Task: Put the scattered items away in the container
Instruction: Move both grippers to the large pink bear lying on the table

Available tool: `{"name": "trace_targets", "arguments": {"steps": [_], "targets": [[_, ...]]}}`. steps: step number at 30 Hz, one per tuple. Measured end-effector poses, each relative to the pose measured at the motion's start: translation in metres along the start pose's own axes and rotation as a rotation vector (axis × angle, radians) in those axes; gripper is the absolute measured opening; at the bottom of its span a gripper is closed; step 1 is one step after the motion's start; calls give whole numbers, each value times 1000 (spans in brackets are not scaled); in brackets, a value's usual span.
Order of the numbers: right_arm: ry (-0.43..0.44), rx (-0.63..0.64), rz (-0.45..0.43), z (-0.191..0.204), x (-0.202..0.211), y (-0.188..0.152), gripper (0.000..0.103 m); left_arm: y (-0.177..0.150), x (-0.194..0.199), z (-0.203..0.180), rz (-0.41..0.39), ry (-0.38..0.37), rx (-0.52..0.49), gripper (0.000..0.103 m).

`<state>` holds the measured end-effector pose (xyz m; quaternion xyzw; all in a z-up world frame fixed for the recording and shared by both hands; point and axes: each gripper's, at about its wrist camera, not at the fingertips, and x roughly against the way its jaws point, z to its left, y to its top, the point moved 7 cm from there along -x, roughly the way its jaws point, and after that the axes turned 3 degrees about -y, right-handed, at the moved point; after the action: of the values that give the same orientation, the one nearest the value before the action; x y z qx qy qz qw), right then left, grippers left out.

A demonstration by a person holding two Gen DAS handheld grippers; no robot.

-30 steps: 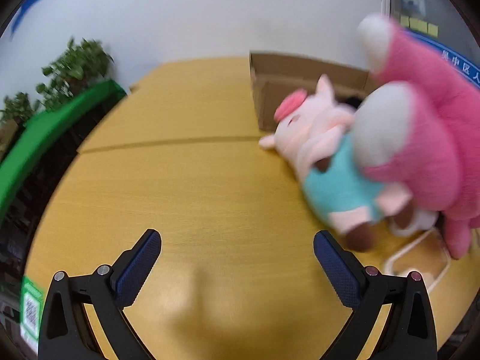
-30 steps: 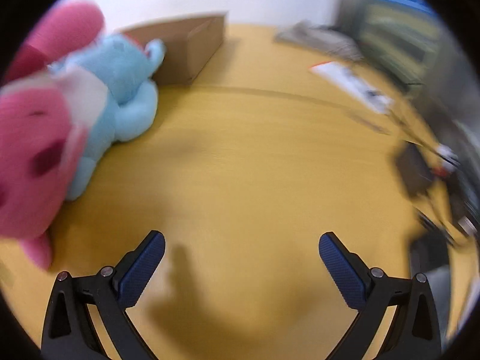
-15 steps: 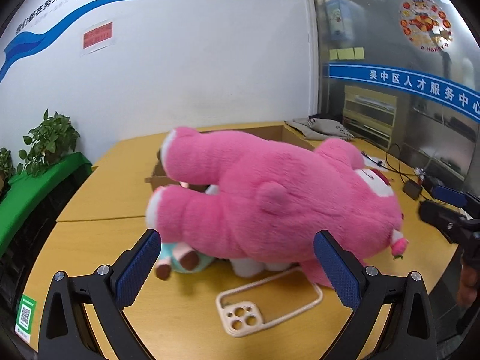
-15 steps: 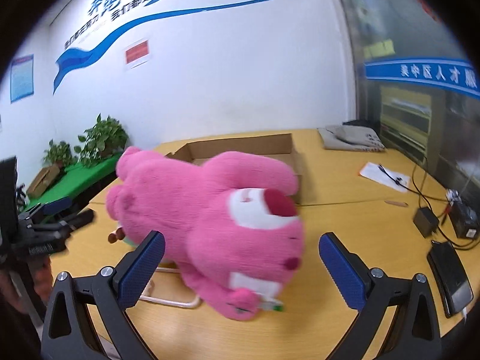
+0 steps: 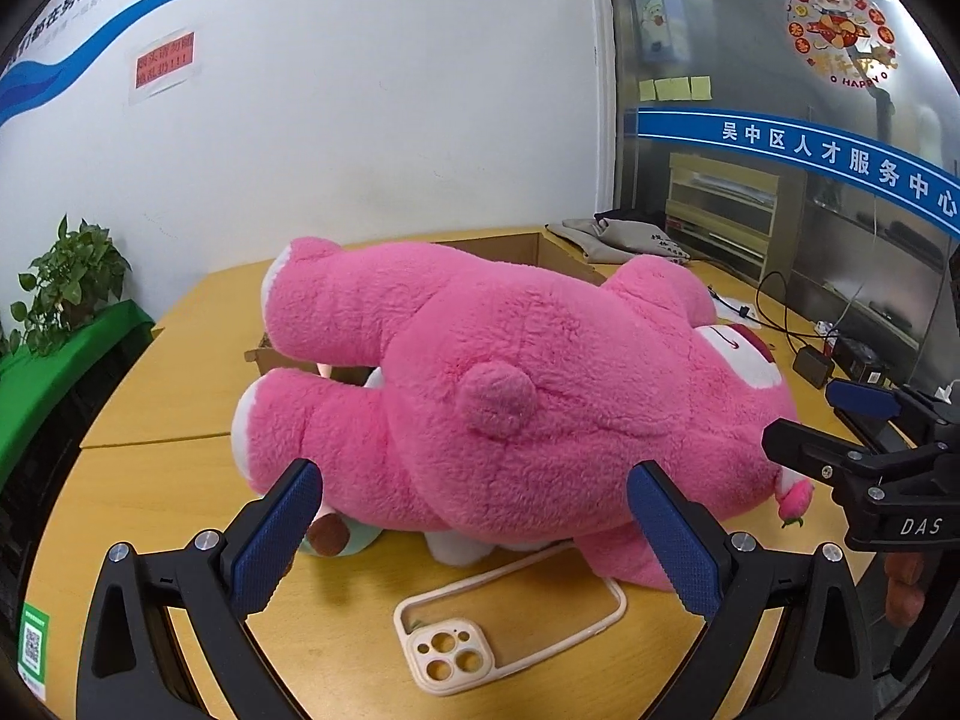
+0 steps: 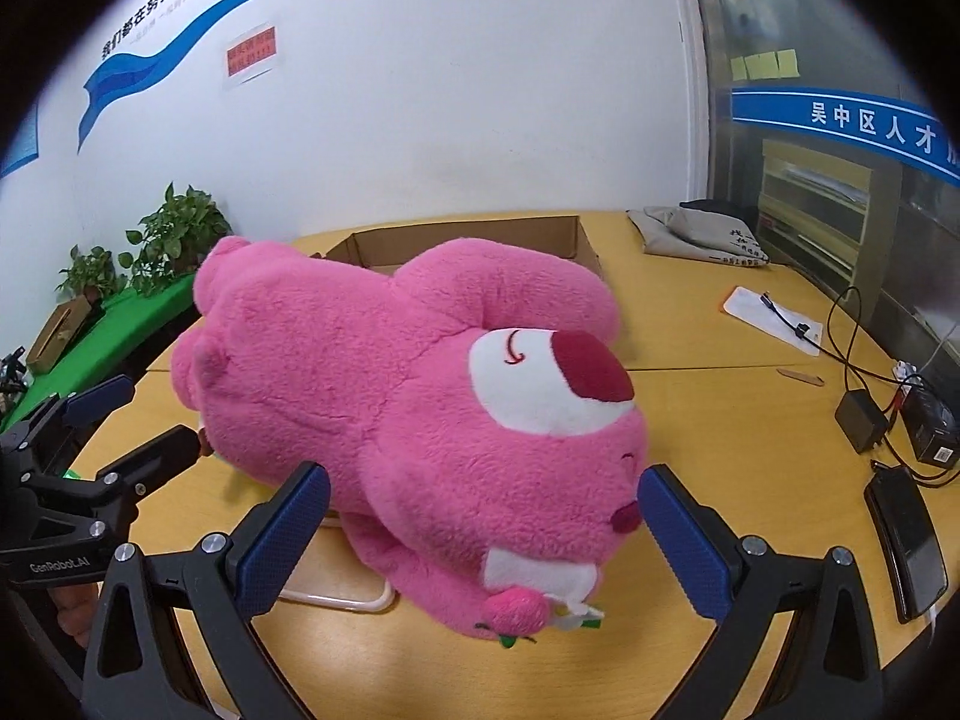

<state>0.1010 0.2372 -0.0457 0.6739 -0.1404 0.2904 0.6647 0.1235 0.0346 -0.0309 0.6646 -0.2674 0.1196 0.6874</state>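
A big pink plush bear point(image 5: 498, 408) lies on its side on the yellow table point(image 5: 174, 372), its face towards the right gripper point(image 6: 474, 516). It also shows in the right wrist view point(image 6: 384, 396). An open cardboard box point(image 6: 540, 237) stands behind it. A smaller plush in teal point(image 5: 336, 537) is mostly hidden under the bear. A cream phone case point(image 5: 498, 624) lies in front. My left gripper point(image 5: 480, 534) is open at the bear's back. My right gripper is open around the bear's head, not touching.
Potted plants point(image 5: 72, 288) on a green ledge point(image 6: 120, 312) stand at the left. A grey bag point(image 6: 702, 234), a paper with a cable point(image 6: 774, 318), a charger point(image 6: 861, 429) and a phone point(image 6: 906, 540) lie on the right of the table.
Both grippers have pulled back from the table top and turned towards the pink bear, which now lies between them. Both stay open.
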Motion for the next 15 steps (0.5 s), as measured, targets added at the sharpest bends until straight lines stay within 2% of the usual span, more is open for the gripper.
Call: {"name": "trace_targets", "arguments": {"steps": [8,15], "targets": [[-21,-10,-6,-10,-13,4,102,2,-18,7,19,-26,44,103],[2,-20,11,-11,-23,9,102,6,-18,16,-15,-44,96,103]]}}
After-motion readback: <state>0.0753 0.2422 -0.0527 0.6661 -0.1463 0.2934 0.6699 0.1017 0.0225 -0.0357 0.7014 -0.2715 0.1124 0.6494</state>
